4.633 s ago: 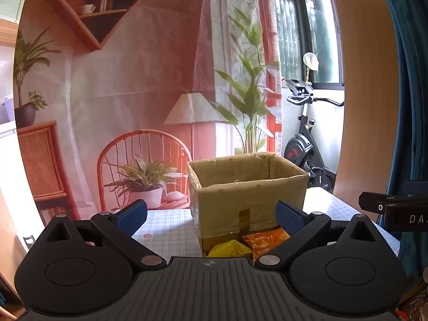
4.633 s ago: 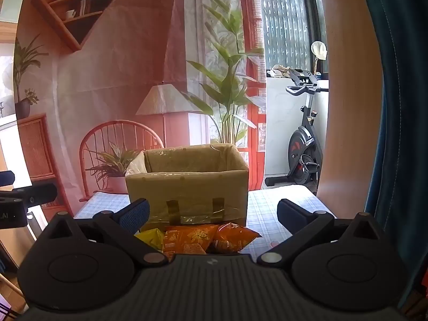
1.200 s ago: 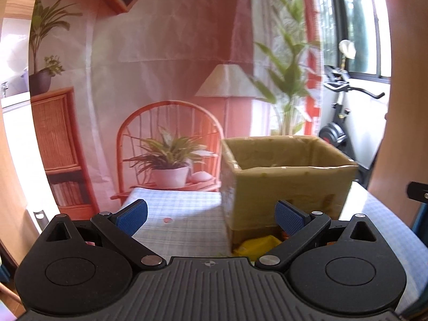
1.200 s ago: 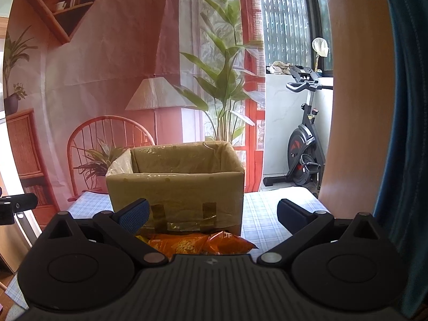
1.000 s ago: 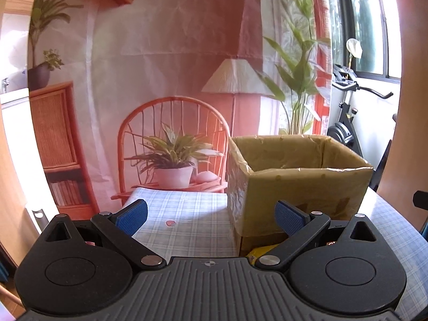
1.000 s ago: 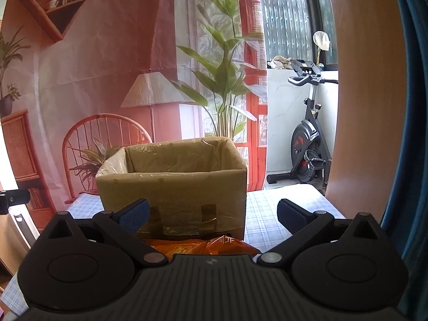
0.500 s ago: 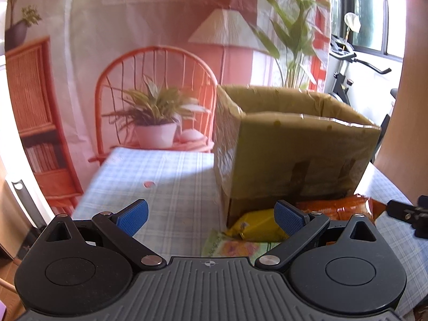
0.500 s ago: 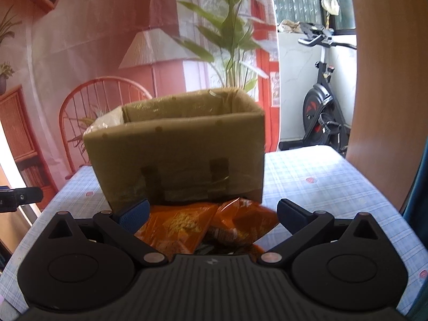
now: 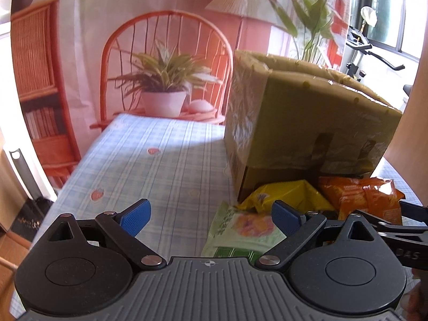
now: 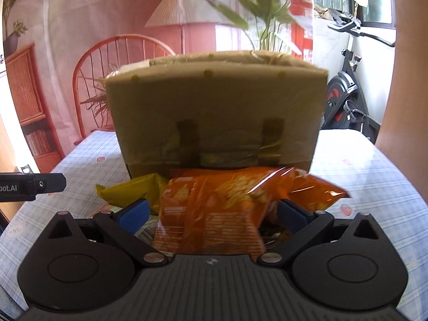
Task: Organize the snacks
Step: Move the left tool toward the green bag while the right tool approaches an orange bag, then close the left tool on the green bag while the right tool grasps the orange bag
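We hold our right gripper [image 10: 211, 211] spread wide around the orange snack bag [image 10: 214, 208], ready to grip; our left gripper [image 9: 211, 216] hangs open beside the cardboard box [image 9: 302, 123].

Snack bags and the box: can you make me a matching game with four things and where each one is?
Things:
1. orange bag
2. yellow bag
3. green bag
4. cardboard box

Places:
A. behind all the bags, standing on the checked tablecloth
B. flat on the cloth, nearest the left gripper
C. between the open fingers of the right gripper
D. against the box's front left corner

Pairs: 1-C, 2-D, 3-B, 4-A
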Demonstrator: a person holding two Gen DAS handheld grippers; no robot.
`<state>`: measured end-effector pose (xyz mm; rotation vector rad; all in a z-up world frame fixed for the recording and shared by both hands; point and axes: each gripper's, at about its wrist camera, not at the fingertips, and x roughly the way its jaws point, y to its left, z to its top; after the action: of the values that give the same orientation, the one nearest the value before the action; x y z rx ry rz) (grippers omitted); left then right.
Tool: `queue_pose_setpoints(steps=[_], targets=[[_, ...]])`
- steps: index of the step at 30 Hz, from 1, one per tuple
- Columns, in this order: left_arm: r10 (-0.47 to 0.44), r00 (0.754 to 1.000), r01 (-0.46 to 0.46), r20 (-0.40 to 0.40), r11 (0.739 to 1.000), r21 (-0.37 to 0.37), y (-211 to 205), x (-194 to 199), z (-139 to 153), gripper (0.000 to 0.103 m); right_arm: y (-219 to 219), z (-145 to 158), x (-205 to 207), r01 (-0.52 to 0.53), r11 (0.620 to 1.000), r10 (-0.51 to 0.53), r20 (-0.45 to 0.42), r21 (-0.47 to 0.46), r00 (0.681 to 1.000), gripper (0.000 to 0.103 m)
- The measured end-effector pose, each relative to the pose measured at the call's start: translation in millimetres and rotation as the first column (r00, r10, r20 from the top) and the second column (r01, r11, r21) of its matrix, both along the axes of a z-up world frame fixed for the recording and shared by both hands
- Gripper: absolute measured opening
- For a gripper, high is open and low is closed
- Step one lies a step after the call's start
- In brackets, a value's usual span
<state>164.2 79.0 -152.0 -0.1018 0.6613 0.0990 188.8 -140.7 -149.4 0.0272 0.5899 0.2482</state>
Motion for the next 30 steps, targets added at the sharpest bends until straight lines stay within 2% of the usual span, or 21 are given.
queue_pose_setpoints(steps=[4,8,9,13,16,22,26,30], targets=[[-0.003,1.000,0.003,-0.016,1.000,-0.022,2,-2,-11,0.098,10,-13,8,0.013,0.999,-0.014,-0.003,-0.048,1.000,0.103],[-0.026,1.000,0.026,-0.009,1.000,-0.016,-2,-5,-18,0.098,7,-23,16,0.025,0.999,-0.026,-0.053,-0.020,0.998,0.103],[-0.036,0.999,0.036,-0.006,0.999,-0.016,-4,-5,-20,0.098,6,-25,16,0.028,1.000,-0.029,-0.057,-0.010,0.998,0.101],[-0.067,0.998,0.067,0.001,0.997,-0.031,-9,-6,-24,0.098,0,-25,12,0.025,1.000,-0.024,-0.050,0.010,0.998,0.084],[-0.074,0.997,0.075,0.012,0.996,-0.046,-10,-8,-25,0.098,-4,-25,6,0.024,0.999,-0.022,-0.035,0.040,0.999,0.078],[-0.076,0.997,0.076,0.009,0.995,-0.070,-14,-12,-31,0.098,-16,-21,-11,0.031,0.991,-0.032,0.003,0.132,0.999,0.075],[-0.067,0.998,0.067,0.003,0.997,-0.050,-21,-15,-34,0.098,-18,-18,-22,0.023,0.988,-0.029,0.037,0.151,0.999,0.075],[-0.067,0.998,0.066,-0.012,0.995,-0.079,-23,-19,-38,0.098,-20,-17,-33,-0.012,0.989,0.002,0.068,0.150,0.998,0.075]])
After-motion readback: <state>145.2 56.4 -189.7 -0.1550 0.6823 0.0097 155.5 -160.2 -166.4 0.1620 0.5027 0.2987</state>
